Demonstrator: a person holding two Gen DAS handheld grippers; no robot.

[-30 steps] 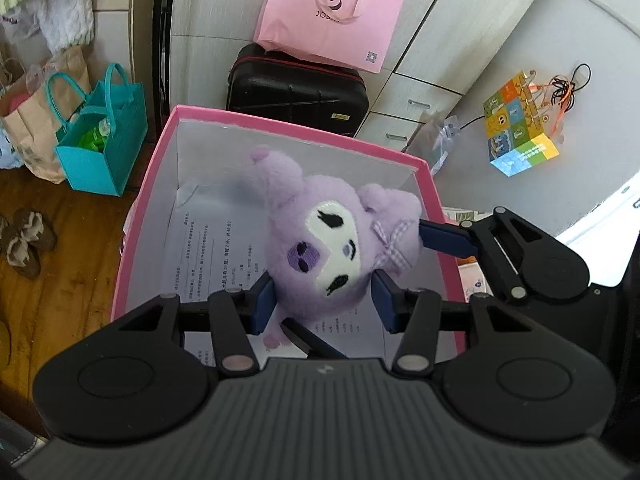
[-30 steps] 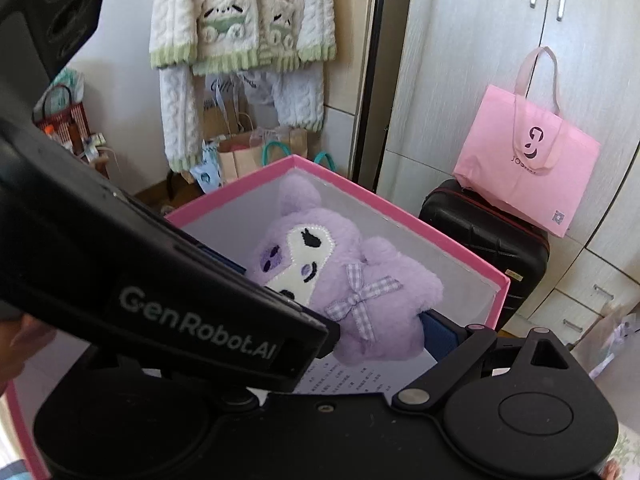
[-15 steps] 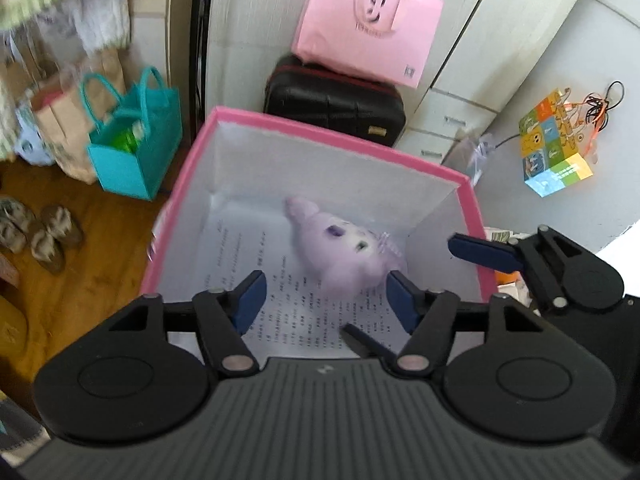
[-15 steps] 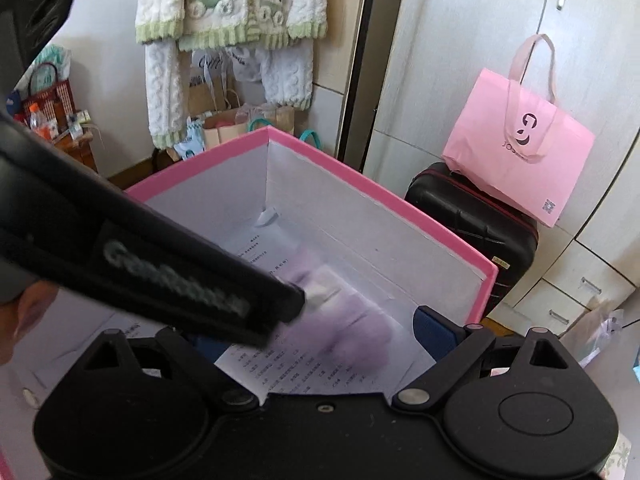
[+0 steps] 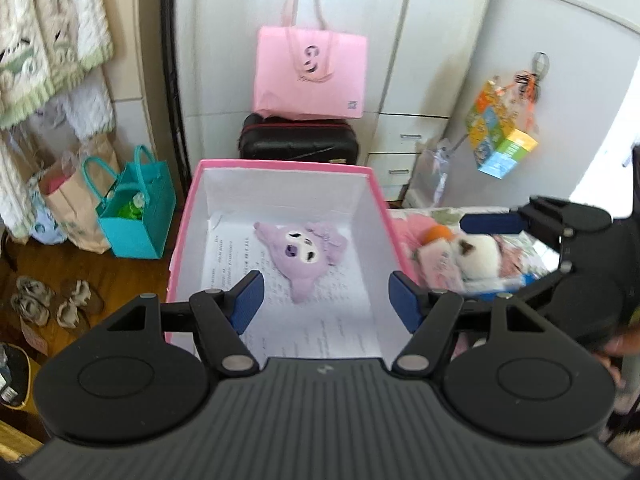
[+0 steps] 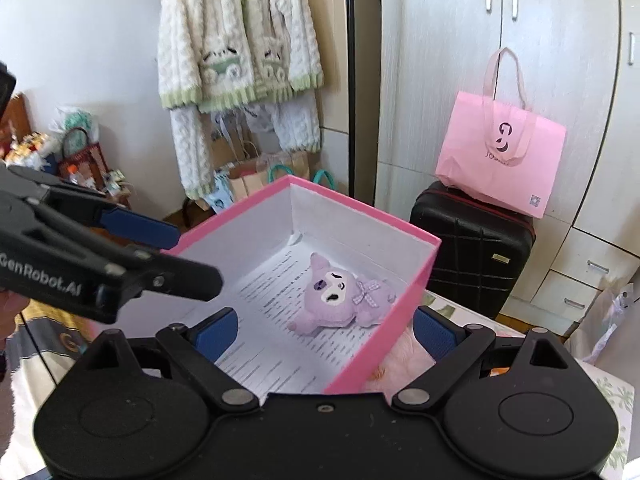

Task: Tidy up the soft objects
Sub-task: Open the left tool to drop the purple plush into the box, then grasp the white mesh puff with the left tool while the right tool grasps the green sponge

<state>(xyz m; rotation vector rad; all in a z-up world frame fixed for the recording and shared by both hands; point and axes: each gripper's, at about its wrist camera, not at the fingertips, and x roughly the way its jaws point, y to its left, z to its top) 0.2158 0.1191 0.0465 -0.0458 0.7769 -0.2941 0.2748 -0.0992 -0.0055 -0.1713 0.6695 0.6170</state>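
A purple plush toy [image 5: 306,254] lies on printed paper inside a pink box [image 5: 382,216] with white walls; it also shows in the right wrist view [image 6: 340,298] inside the box [image 6: 416,292]. My left gripper [image 5: 326,300] is open and empty, held above the box's near side. My right gripper [image 6: 326,330] is open and empty, over the box's right wall. Beside the box, on the right, lie more soft toys: a white plush [image 5: 478,254], a pink one [image 5: 414,228] and an orange ball [image 5: 438,233]. The right gripper also shows in the left wrist view [image 5: 520,248].
A black suitcase [image 6: 472,252] with a pink tote bag [image 6: 500,160] on it stands behind the box. A teal bag [image 5: 136,216] and paper bags stand on the wooden floor at left, with slippers [image 5: 52,304]. A knit cardigan [image 6: 236,48] hangs on the wall.
Both grippers let go of the purple plush; it dropped into the box and now lies on the paper. Both grippers have drawn back and up from the box.
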